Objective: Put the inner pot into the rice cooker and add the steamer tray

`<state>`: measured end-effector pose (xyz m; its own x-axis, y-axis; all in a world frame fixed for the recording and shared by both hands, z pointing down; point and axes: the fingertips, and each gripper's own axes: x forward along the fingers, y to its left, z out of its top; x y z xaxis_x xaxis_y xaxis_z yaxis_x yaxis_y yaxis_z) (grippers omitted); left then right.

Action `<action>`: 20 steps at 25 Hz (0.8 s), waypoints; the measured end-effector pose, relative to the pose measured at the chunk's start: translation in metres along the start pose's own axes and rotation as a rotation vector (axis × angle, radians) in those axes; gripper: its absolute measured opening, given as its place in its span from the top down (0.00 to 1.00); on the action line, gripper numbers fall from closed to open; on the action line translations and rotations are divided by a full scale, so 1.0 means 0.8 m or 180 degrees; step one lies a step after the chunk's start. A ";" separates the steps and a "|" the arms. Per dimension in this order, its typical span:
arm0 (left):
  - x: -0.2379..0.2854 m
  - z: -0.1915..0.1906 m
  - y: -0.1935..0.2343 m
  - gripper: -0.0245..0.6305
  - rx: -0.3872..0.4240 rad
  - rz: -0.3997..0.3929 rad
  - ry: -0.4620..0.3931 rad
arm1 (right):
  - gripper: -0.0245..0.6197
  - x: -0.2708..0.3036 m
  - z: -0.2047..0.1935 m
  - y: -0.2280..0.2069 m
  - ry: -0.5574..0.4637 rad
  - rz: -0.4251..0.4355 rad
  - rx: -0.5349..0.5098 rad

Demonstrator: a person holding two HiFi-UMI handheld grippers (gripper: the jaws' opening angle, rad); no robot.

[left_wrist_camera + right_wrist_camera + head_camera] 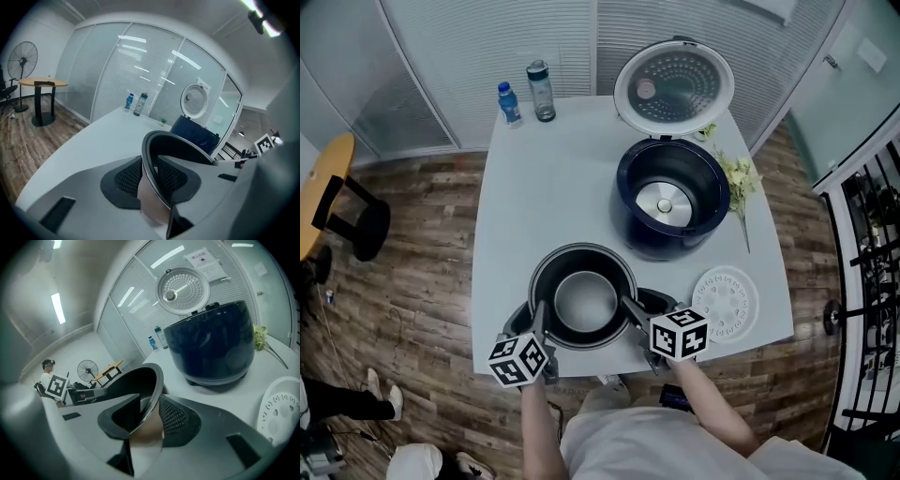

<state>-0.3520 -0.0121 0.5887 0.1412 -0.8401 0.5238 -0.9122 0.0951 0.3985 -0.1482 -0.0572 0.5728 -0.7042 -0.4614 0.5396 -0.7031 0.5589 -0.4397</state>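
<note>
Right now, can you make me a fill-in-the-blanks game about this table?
1. The left tool and the right tool each pinch the pot by its ___.
2. The rice cooker has its lid ___.
3. The white tray lies flat on the table, nearer the ___ tool.
4. ___ bottles stand at the table's far corner.

Missing words: rim, open, right, two.

The head view looks steeply down from above the desk's point(572, 187) near edge and takes in its whole top, while both gripper views sit low and tight against the inner pot's point(584, 302) rim there, the left facing the far-left bottles point(542, 91), the right the rice cooker point(661, 246), which both share.
</note>
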 end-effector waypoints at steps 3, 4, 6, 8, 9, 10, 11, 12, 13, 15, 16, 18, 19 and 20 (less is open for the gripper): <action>0.001 0.000 0.000 0.81 -0.0076 -0.0039 0.0015 | 0.75 0.000 -0.001 0.000 0.0008 -0.0010 0.0022; 0.002 0.000 0.000 0.81 -0.0097 -0.0055 0.0016 | 0.75 0.000 0.000 0.001 0.0005 -0.0008 0.0028; 0.002 0.002 0.001 0.81 -0.0111 -0.0053 0.0010 | 0.75 0.001 0.000 0.001 -0.0009 -0.0019 0.0022; 0.001 0.000 0.001 0.82 -0.0098 -0.0016 0.0018 | 0.75 0.000 -0.001 0.001 -0.0020 -0.0046 0.0009; 0.000 -0.001 0.001 0.82 -0.0091 0.0003 0.0028 | 0.75 -0.001 -0.002 0.002 -0.0016 -0.0056 0.0008; -0.001 -0.002 0.001 0.82 -0.0093 0.0014 0.0036 | 0.75 -0.002 -0.004 0.002 -0.0006 -0.0061 0.0009; -0.001 -0.002 0.001 0.82 -0.0099 0.0017 0.0042 | 0.75 -0.003 -0.005 0.002 0.0003 -0.0060 0.0008; -0.002 -0.003 0.001 0.82 -0.0105 0.0015 0.0044 | 0.75 -0.004 -0.005 0.002 0.0006 -0.0056 0.0009; -0.002 -0.003 0.001 0.82 -0.0108 0.0013 0.0045 | 0.76 -0.005 -0.005 0.003 0.0001 -0.0050 0.0013; -0.003 -0.002 0.002 0.83 -0.0111 0.0017 0.0049 | 0.76 -0.007 -0.004 0.004 -0.0018 -0.0045 0.0029; -0.004 -0.003 0.002 0.83 -0.0112 0.0022 0.0052 | 0.77 -0.008 -0.004 0.006 -0.0024 -0.0050 0.0032; -0.007 -0.003 0.003 0.83 -0.0120 0.0034 0.0043 | 0.77 -0.009 -0.004 0.008 -0.0029 -0.0059 0.0013; -0.009 -0.002 0.004 0.83 -0.0129 0.0040 0.0027 | 0.77 -0.010 -0.003 0.010 -0.0032 -0.0054 -0.0009; -0.011 -0.001 0.004 0.84 -0.0141 0.0045 0.0009 | 0.78 -0.011 -0.002 0.012 -0.0038 -0.0042 -0.0034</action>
<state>-0.3559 -0.0041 0.5857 0.1294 -0.8370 0.5317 -0.8963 0.1306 0.4238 -0.1486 -0.0472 0.5652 -0.6961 -0.4770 0.5366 -0.7112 0.5601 -0.4248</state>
